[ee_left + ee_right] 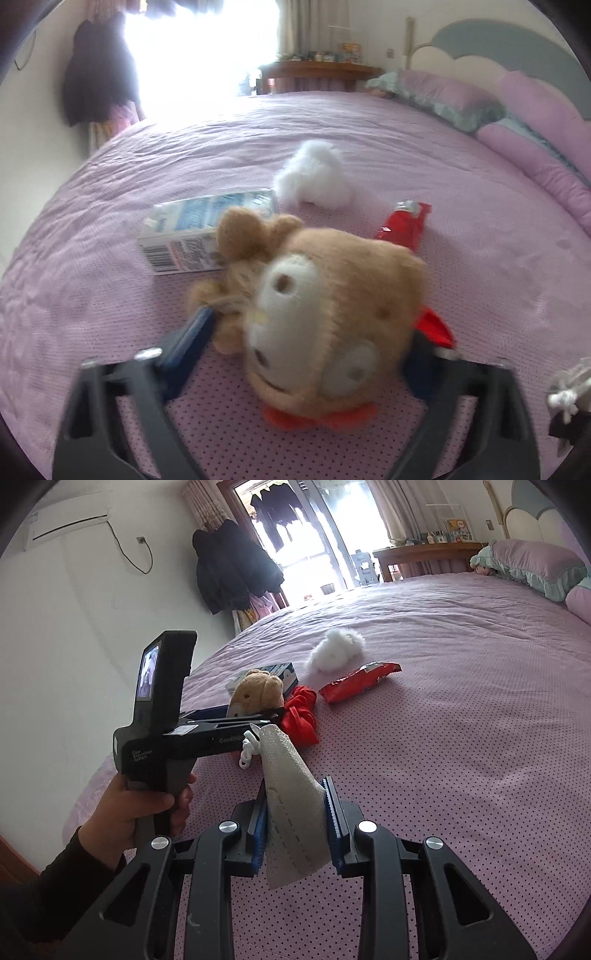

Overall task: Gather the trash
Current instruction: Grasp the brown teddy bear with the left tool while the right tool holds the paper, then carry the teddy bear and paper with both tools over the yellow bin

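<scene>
Seemingly left jaws clamp plush toy (332,295), right jaws white bag (291,812); bed (461,701) beyond open.

A wide bed (461,686) with a lilac, dark-dotted cover carried everything. Toward its middle lay a white fluffy wad (338,650), with a red snack packet (358,682) just beside it on the headboard side. A blue-and-white carton (207,230) lay flat nearer the window-side edge. A brown plush toy (328,314) and crumpled red cloth (301,716) lay closer to the near edge. Pillows (535,566) lined the head end.
</scene>
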Motion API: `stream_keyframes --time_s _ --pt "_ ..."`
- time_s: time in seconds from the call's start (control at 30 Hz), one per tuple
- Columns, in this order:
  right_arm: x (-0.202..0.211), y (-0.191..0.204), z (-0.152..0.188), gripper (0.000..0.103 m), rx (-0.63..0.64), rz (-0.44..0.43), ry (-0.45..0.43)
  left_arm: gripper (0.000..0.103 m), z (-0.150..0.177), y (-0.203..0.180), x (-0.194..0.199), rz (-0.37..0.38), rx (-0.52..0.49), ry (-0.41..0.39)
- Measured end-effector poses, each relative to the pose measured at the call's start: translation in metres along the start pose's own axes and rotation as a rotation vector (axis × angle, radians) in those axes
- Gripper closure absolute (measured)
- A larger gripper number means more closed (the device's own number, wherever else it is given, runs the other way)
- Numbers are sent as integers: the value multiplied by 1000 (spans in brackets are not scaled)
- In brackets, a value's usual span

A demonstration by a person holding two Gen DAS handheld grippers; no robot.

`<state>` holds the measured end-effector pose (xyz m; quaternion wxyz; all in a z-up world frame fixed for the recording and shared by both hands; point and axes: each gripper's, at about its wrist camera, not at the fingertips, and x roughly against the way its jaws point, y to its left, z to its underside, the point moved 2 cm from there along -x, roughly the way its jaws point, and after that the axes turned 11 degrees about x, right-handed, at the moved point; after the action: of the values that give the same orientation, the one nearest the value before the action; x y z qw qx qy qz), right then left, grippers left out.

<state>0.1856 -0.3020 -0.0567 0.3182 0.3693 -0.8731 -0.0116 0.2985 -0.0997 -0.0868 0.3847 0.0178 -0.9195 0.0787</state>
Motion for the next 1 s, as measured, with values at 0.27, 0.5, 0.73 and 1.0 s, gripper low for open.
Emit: stream_keyframes --time_s 0.27,0.5,0.73,1.0 --pt "7 6 7 76 -7 6 7 38 16 12 40 91 39 -36" --pt "31 21 20 76 -21 1 -6 38 46 20 115 181 18 -92" --pt "72 38 46 76 -47 33 -20 37 88 16 175 297 -1 -80" --pt "146 48 105 76 -119 115 -61 37 144 -33 211 455 -103 6"
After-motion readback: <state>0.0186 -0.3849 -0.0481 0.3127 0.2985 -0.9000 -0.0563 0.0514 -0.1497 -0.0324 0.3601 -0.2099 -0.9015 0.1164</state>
